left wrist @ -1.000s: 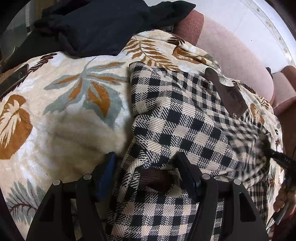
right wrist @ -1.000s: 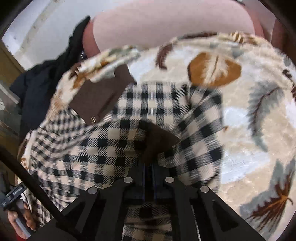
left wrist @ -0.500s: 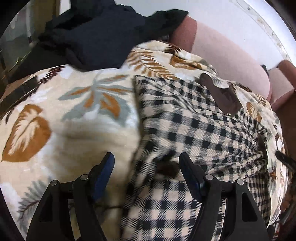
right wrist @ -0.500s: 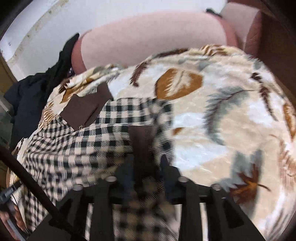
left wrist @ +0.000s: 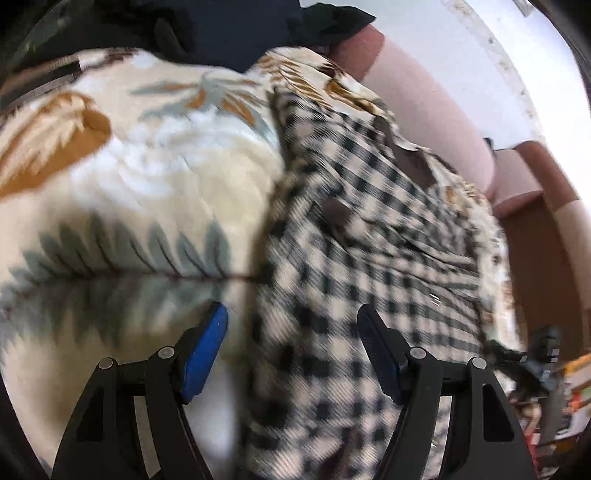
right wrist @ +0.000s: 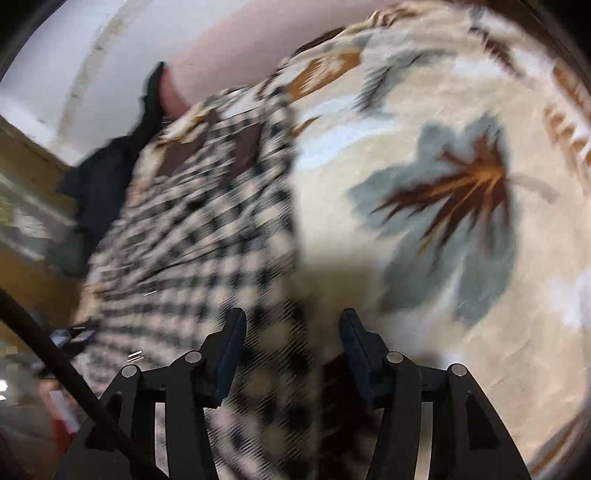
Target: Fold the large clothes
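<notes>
A black-and-cream checked garment (left wrist: 369,236) with brown collar patches lies folded on a leaf-print blanket (left wrist: 147,184). It also shows in the right wrist view (right wrist: 192,229). My left gripper (left wrist: 291,328) is open, its jaws wide apart over the garment's near left edge, gripping nothing. My right gripper (right wrist: 291,332) is open over the garment's near right edge, with cloth lying between the jaws but not pinched. Both views are motion-blurred.
The blanket (right wrist: 443,184) covers a pink sofa (left wrist: 424,96). A pile of dark clothes (left wrist: 229,29) lies at the far end, also in the right wrist view (right wrist: 107,184). A dark strap (right wrist: 55,350) crosses the lower left.
My right gripper was shut on the garment a second ago and has opened, letting it go. Both grippers have pulled back toward the near edge. The garment lies flatter.
</notes>
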### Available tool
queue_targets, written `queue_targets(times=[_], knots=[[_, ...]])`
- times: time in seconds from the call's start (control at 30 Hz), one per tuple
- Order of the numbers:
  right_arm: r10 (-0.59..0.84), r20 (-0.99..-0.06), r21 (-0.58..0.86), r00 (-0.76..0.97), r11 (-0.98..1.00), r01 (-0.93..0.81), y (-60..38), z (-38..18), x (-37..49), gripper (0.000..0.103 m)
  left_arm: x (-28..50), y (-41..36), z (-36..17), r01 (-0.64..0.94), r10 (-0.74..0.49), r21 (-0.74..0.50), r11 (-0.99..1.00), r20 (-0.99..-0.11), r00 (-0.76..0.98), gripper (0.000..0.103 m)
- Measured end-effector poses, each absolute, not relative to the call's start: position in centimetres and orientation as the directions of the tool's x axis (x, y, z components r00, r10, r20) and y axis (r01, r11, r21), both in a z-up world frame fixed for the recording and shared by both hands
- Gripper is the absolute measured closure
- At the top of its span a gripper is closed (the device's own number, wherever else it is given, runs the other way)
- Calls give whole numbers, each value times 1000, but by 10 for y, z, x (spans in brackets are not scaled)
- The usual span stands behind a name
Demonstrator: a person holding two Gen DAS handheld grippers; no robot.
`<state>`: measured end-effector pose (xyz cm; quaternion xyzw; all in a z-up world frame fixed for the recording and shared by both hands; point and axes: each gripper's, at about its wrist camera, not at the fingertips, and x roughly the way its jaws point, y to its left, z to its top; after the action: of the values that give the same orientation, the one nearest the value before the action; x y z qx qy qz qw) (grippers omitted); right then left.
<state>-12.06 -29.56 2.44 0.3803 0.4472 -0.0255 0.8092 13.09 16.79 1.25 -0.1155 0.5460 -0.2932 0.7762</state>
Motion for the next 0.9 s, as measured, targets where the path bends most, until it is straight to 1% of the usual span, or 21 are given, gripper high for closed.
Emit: queue_targets(times=[0.13, 0.2, 0.23, 0.33, 0.57, 0.7, 0.9], knots=[[421, -648, 713, 635, 627, 314, -287, 13, -141, 45, 108, 176, 5, 283, -696, -646, 708, -707, 128, 33], [484, -584, 778, 652, 562, 281, -286, 10, -153, 45, 94, 180, 5, 276, -702, -655, 703, -701, 125, 38], [514, -554, 805, 654, 532, 264, -284, 7, -159, 45, 86, 182, 5, 274, -703, -657, 702, -700, 124, 39], [576, -503, 843, 644, 490, 221, -272, 1, -175, 46, 64, 192, 4, 268, -710, -666, 696, -694, 122, 42], [640, -458, 871, 617, 462, 167, -240, -5, -200, 46, 23, 218, 0, 234, -734, -699, 676, -666, 131, 43], [645, -460, 869, 611, 469, 159, -227, -6, -208, 46, 2, 233, -6, 216, -749, -718, 661, -648, 140, 43], [663, -456, 873, 594, 464, 153, -217, -9, -219, 46, -18, 240, -10, 230, -712, -676, 700, -686, 151, 43]])
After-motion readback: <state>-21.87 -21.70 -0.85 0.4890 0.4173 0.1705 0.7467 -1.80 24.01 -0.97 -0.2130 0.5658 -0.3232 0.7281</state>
